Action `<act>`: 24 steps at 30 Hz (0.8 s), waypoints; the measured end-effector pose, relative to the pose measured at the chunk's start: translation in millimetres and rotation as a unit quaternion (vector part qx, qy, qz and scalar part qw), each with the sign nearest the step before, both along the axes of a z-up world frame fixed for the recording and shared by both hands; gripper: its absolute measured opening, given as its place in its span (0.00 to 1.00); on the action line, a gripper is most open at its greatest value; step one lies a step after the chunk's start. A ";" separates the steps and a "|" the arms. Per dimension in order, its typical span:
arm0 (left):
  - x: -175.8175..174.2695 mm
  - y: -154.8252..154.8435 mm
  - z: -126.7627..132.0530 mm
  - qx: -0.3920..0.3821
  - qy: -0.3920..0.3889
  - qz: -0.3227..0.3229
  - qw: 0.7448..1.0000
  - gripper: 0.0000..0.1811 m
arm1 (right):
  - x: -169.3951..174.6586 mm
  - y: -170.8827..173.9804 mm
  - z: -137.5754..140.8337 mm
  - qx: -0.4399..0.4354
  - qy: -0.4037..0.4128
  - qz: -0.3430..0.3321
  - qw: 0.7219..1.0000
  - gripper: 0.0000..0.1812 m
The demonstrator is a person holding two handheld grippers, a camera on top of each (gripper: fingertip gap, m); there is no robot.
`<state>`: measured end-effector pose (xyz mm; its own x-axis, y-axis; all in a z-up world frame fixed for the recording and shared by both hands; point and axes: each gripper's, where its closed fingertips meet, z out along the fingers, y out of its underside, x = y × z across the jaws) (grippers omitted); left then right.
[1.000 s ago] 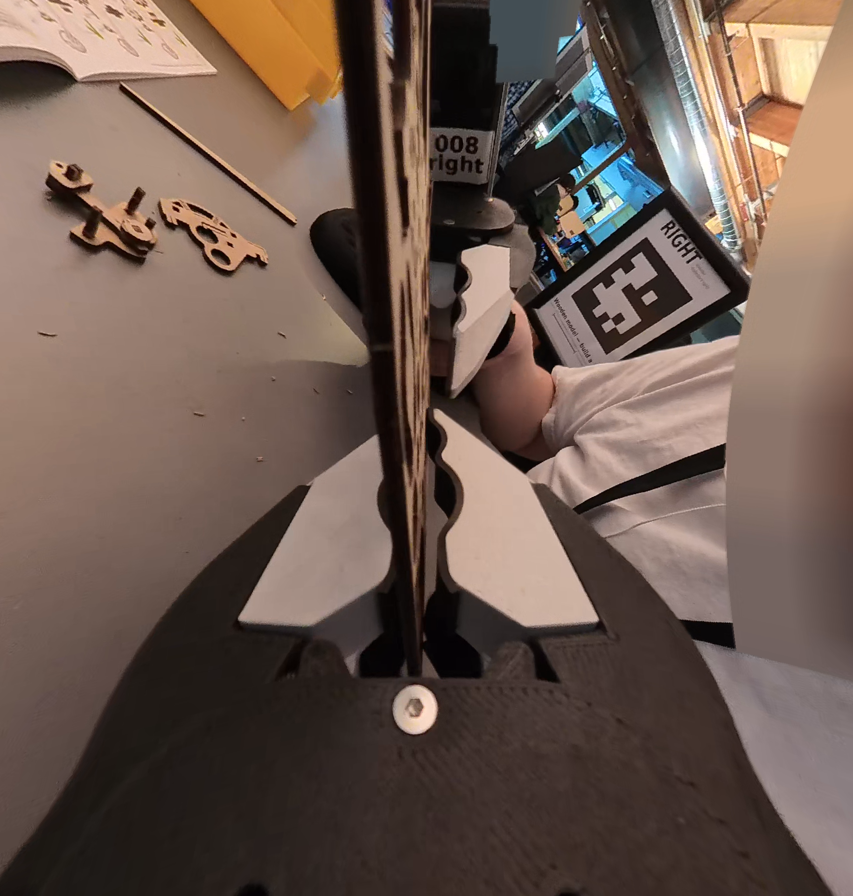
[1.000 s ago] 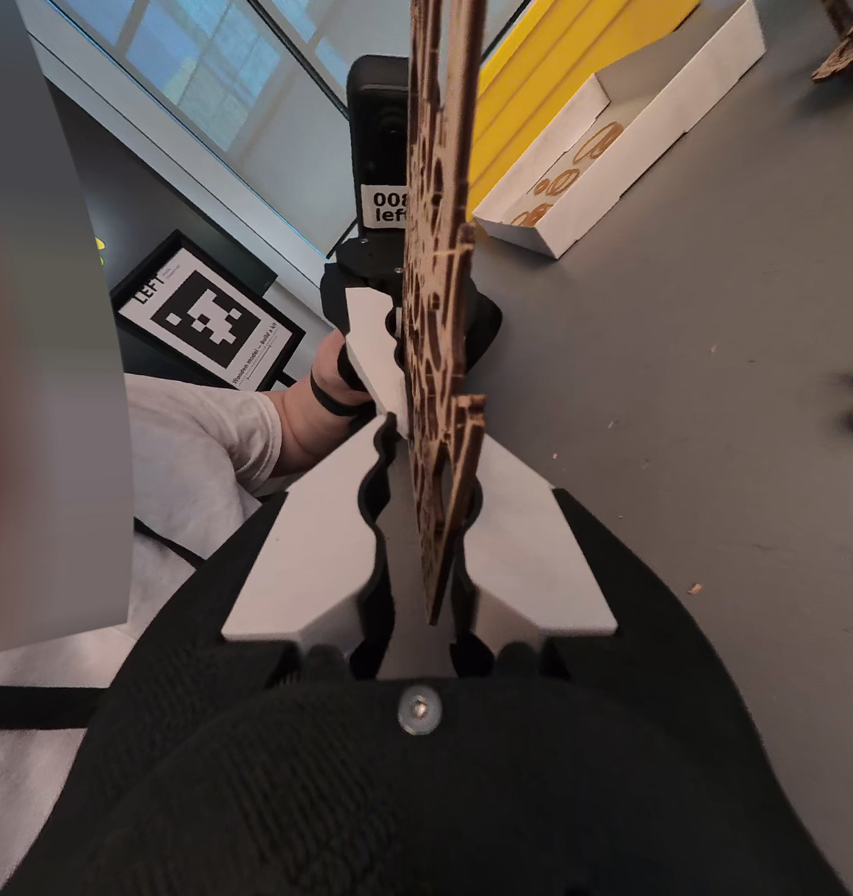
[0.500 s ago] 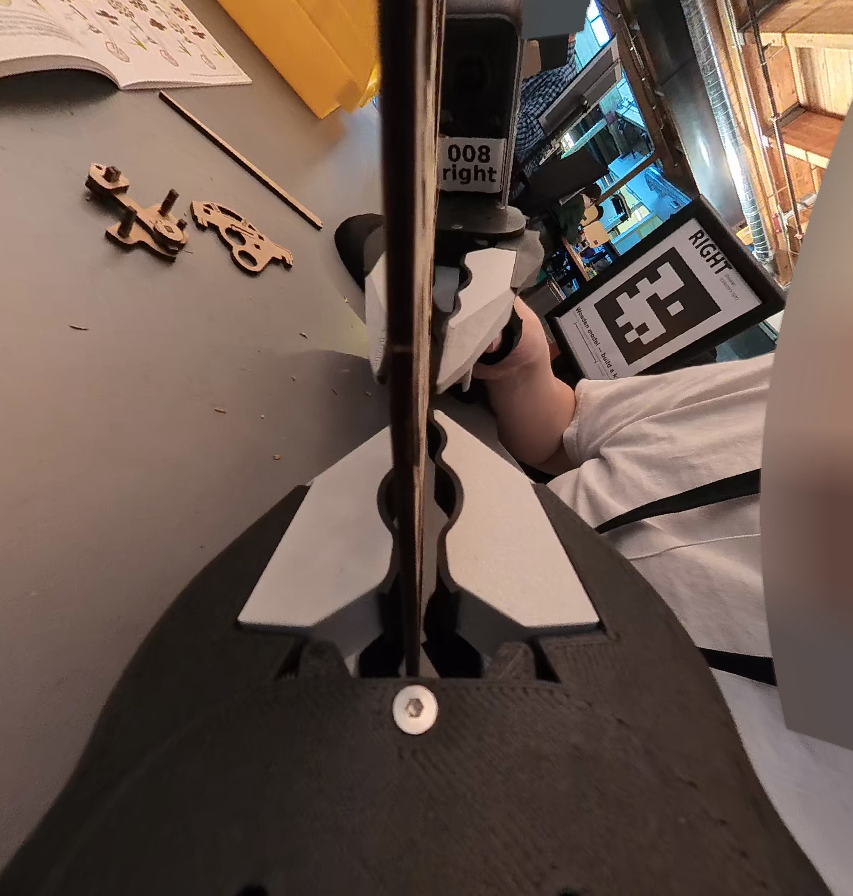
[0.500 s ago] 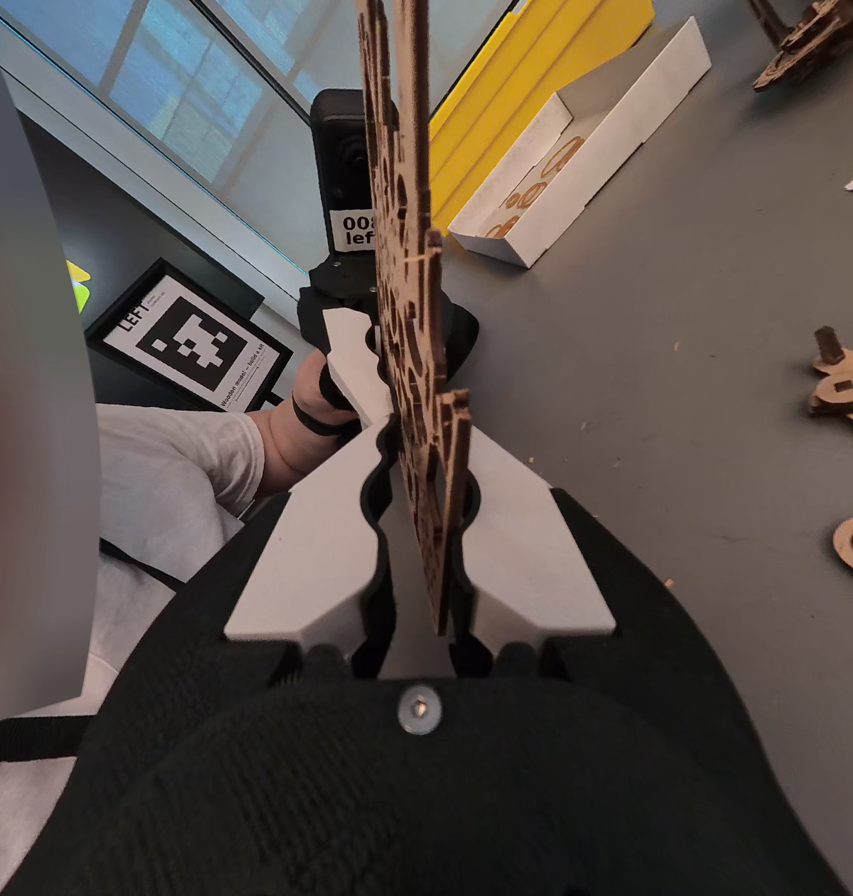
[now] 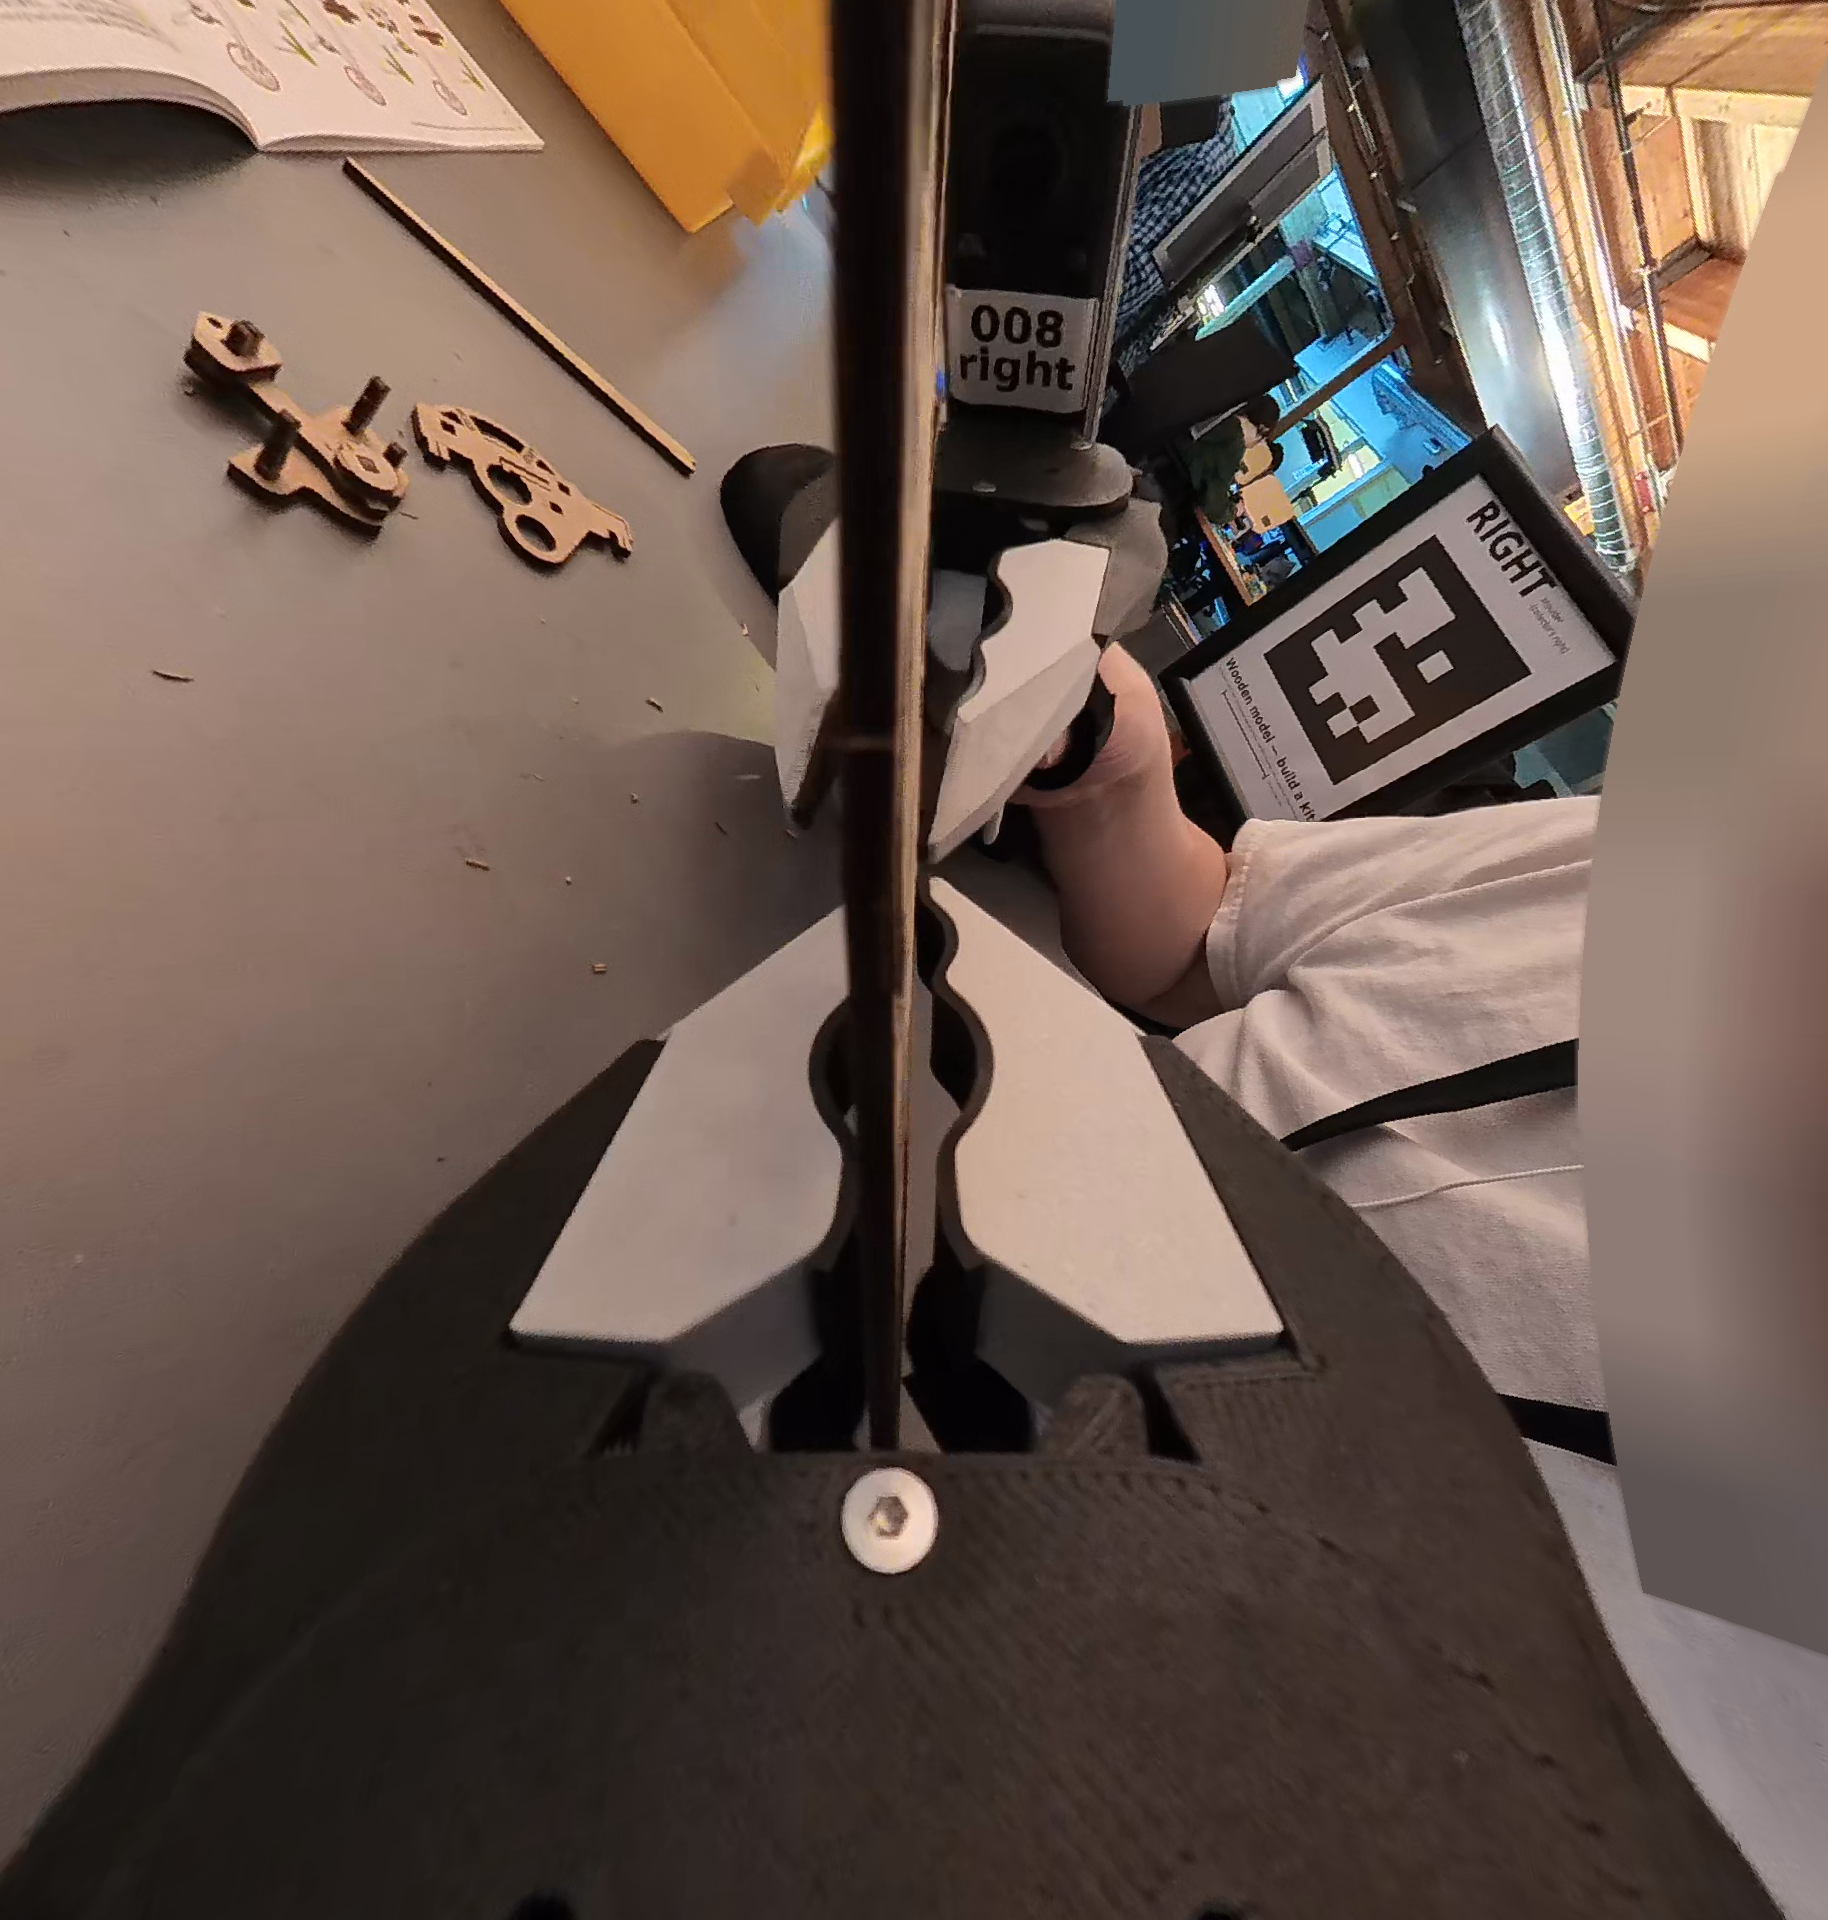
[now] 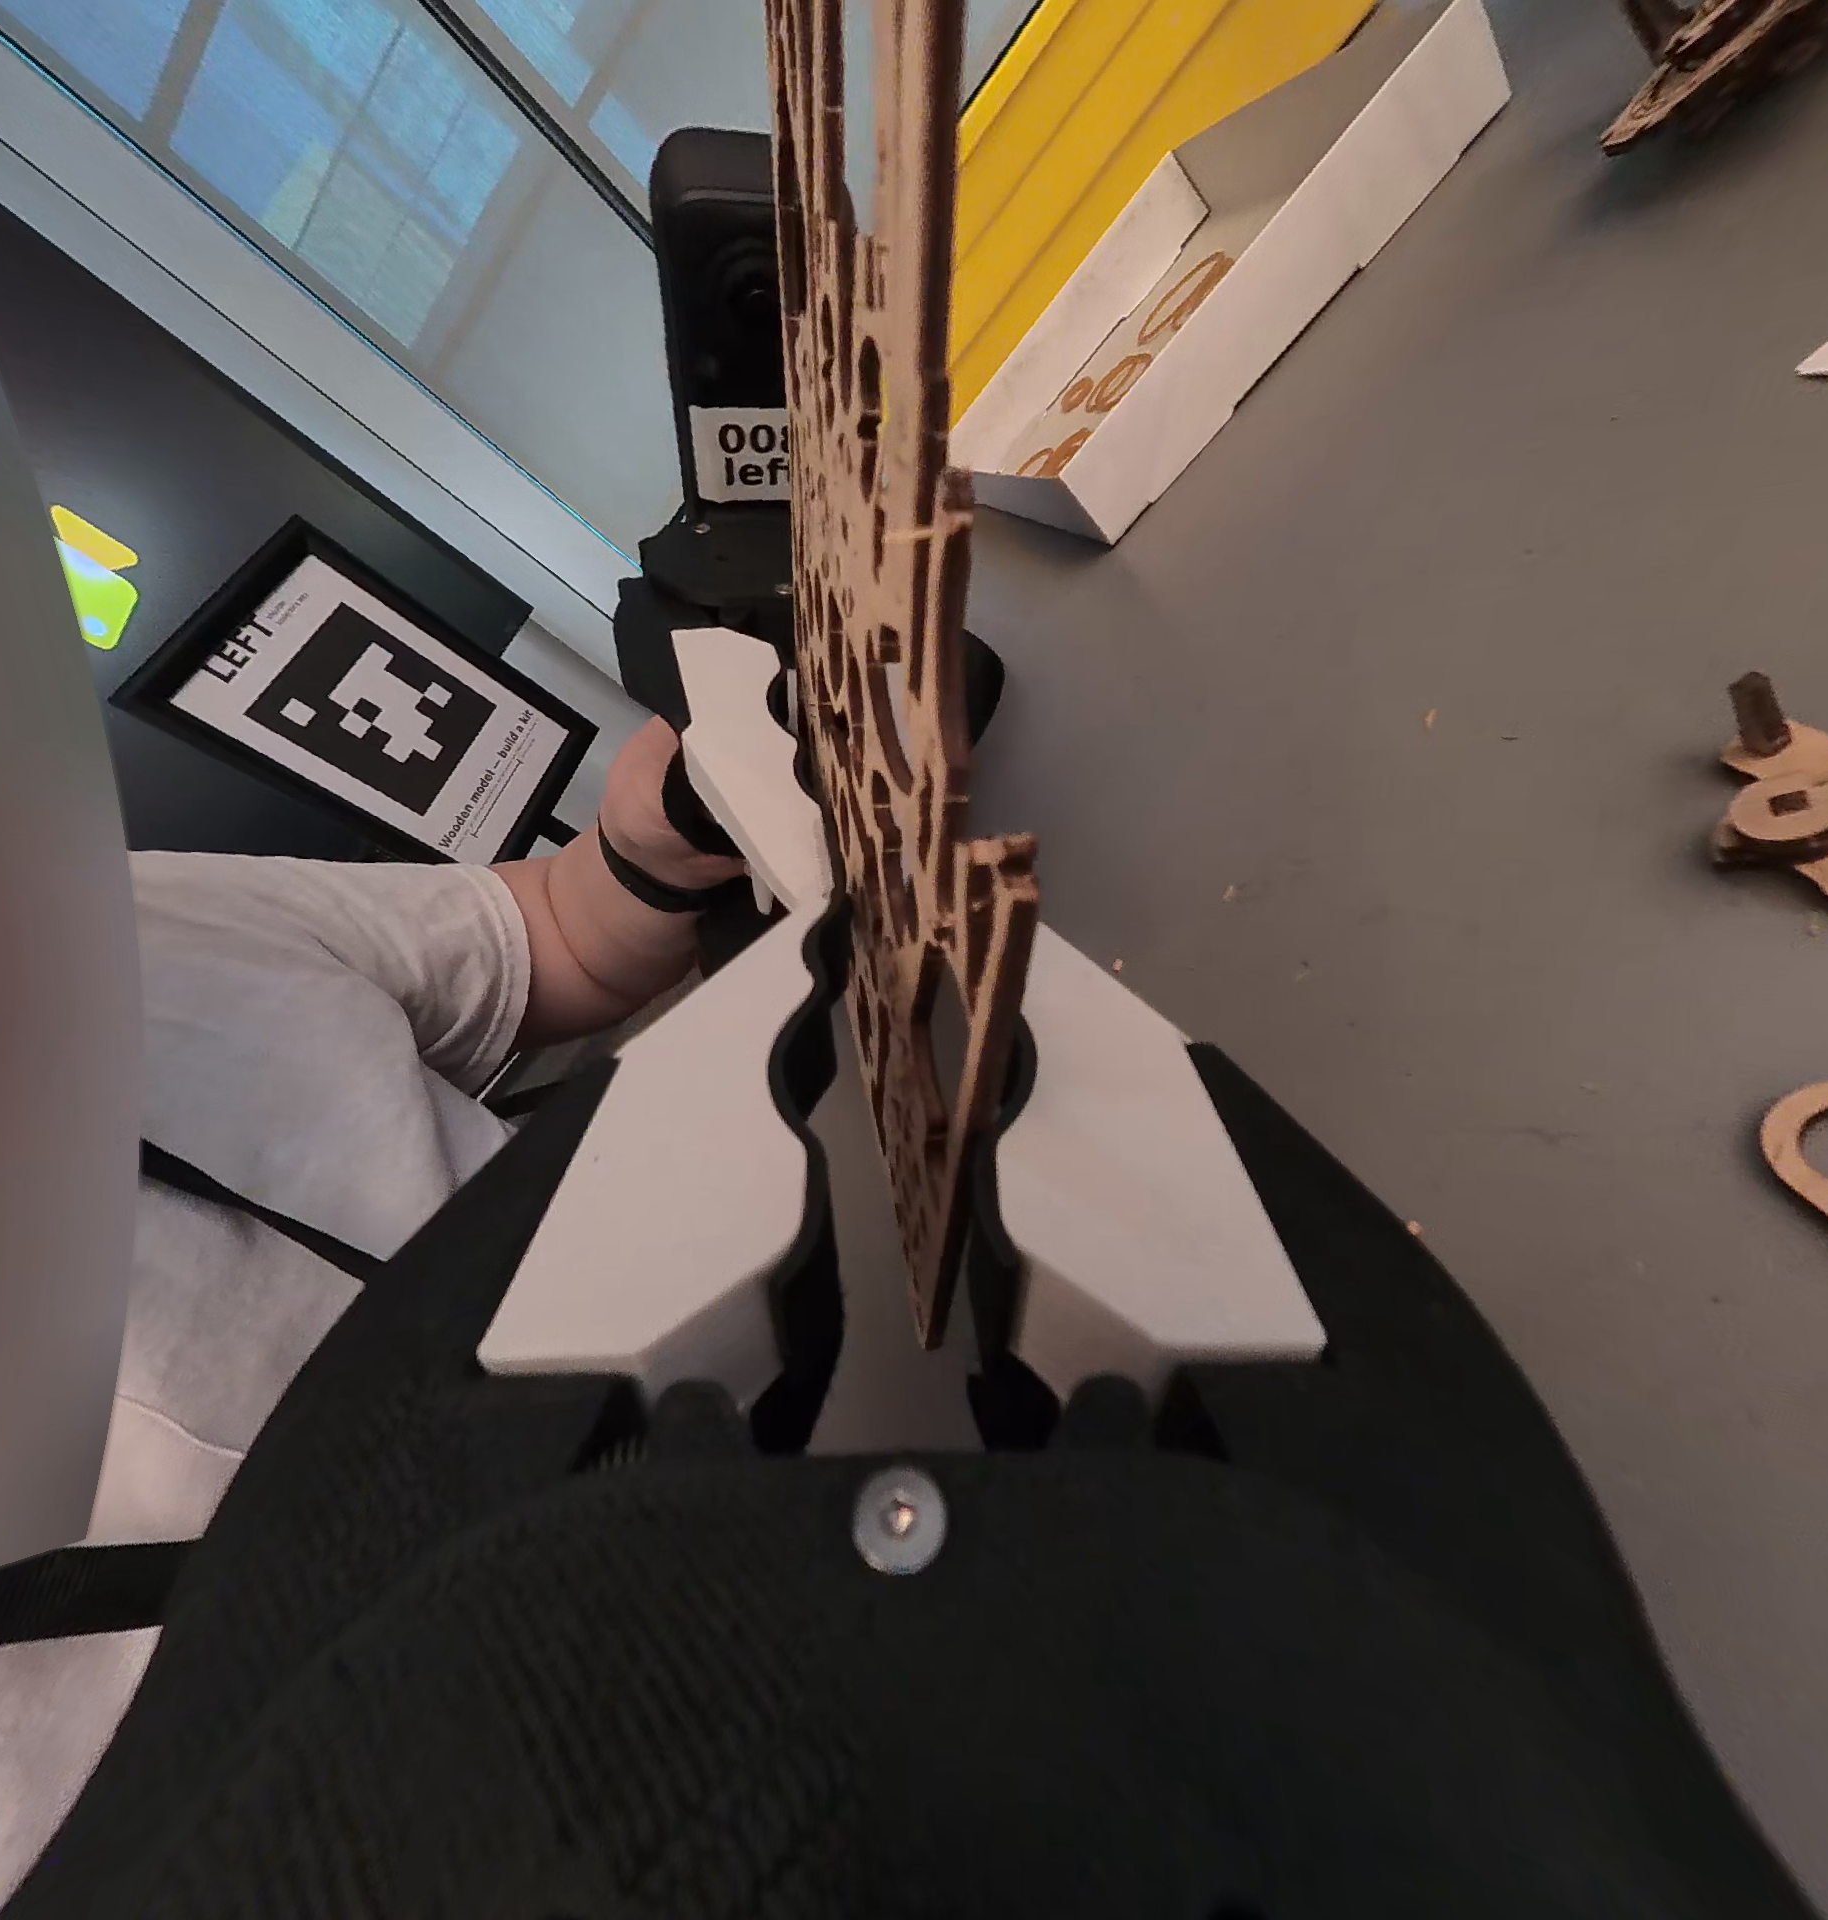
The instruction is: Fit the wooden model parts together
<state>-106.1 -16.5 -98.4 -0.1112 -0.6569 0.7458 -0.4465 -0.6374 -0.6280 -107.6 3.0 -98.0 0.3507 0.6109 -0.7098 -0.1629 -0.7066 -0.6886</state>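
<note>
Both claws hold one laser-cut wooden sheet [image 6: 879,623] edge-on above the grey table [image 5: 266,831]: the left gripper [image 5: 894,1039] is clamped on it, the right gripper [image 6: 915,1091] grips its opposite end. At ten o'clock in the left view lies a small pegged assembly [image 5: 297,457] beside a loose car-shaped piece [image 5: 520,488]; most parts look unpunched, so the build seems early.

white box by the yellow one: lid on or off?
Off: the white box lies open-topped on the table, wooden rings visible inside.

Black printed gripper [image 5: 884,1049] bodies, white wavy fingers [image 5: 1076,1174], white short sleeves [image 6: 318,997].
</note>
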 end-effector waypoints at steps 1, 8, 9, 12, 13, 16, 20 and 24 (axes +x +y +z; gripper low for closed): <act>0.0 0.2 -0.3 -0.001 0.001 0.000 1.000 0.00 | 0.0 0.2 -0.5 -0.001 0.000 0.000 1.000 0.10; -1.0 -0.2 -3.5 -0.023 0.009 0.001 1.000 0.00 | -1.1 -0.7 -4.0 0.001 -0.011 0.009 1.000 0.09; -1.3 -0.6 -5.1 -0.025 0.013 0.001 1.000 0.00 | -1.5 -0.9 -5.6 -0.001 -0.016 0.011 1.000 0.08; -1.5 -0.1 -10.1 -0.011 0.026 0.006 1.000 0.00 | -1.6 -0.3 -9.7 -0.003 -0.026 0.013 1.000 0.08; -1.5 -0.3 -11.7 -0.008 0.031 0.006 0.999 0.00 | -1.6 -0.4 -11.2 -0.008 -0.028 0.013 0.999 0.08; -1.9 0.8 -14.6 -0.009 0.038 0.010 0.999 0.00 | -1.9 0.7 -14.1 -0.015 -0.032 0.013 0.999 0.08; -1.6 2.5 -19.1 -0.001 0.050 0.016 0.999 0.00 | -1.4 2.2 -18.2 -0.019 -0.045 0.008 0.999 0.07; -1.3 3.3 -21.6 0.008 0.057 0.020 0.998 0.00 | -1.0 3.0 -20.1 -0.018 -0.053 0.004 0.998 0.07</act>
